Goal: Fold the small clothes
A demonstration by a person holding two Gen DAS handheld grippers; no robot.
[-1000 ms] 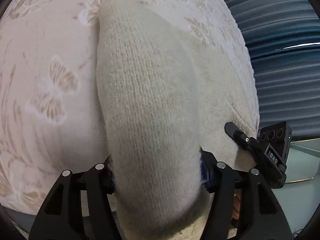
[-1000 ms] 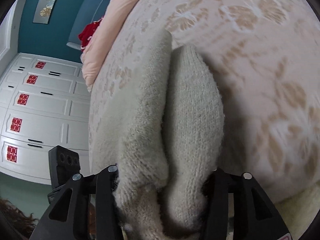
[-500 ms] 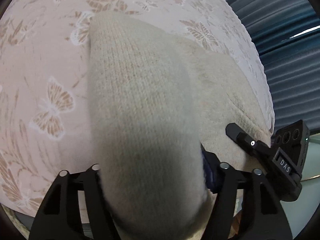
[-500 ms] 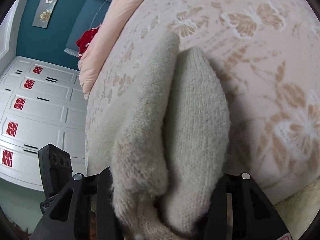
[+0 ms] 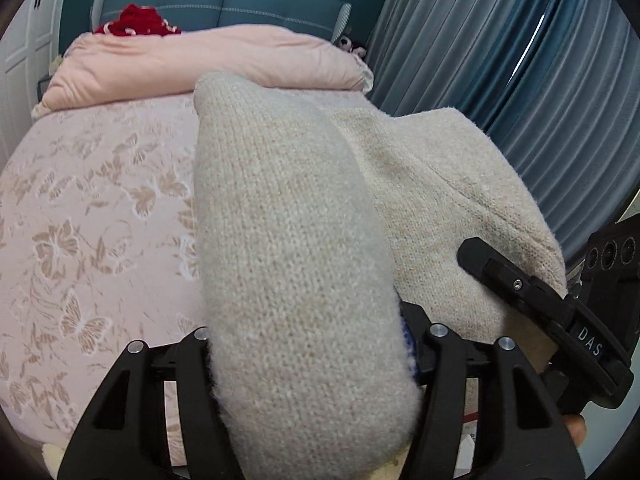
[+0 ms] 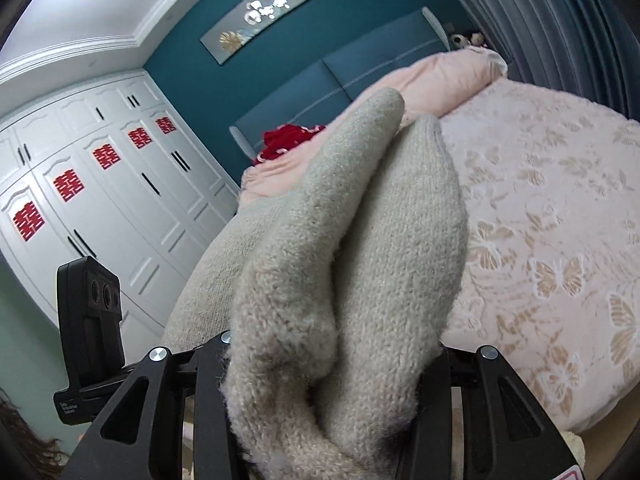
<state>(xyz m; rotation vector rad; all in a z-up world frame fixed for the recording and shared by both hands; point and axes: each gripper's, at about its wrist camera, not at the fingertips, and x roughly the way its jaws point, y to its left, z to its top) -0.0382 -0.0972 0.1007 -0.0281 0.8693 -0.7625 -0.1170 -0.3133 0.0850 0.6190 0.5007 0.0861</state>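
Observation:
A cream knit sweater hangs bunched between both grippers, lifted above the bed. In the left wrist view my left gripper has a thick fold of it between its jaws, which are closing and press on the knit. My right gripper is shut on two rolled folds of the same sweater. The fingertips of both are buried in the wool. The right gripper's body shows beside the sweater at the right of the left wrist view. The left gripper's body shows at the left of the right wrist view.
The bed's pink butterfly-patterned cover spreads below and ahead. A folded pink duvet and a red garment lie by the blue headboard. Blue curtains hang on one side, white wardrobes stand on the other.
Both grippers have risen with the sweater, lifting it off the bed cover. Both views have tilted up, so the headboard, duvet and walls now show.

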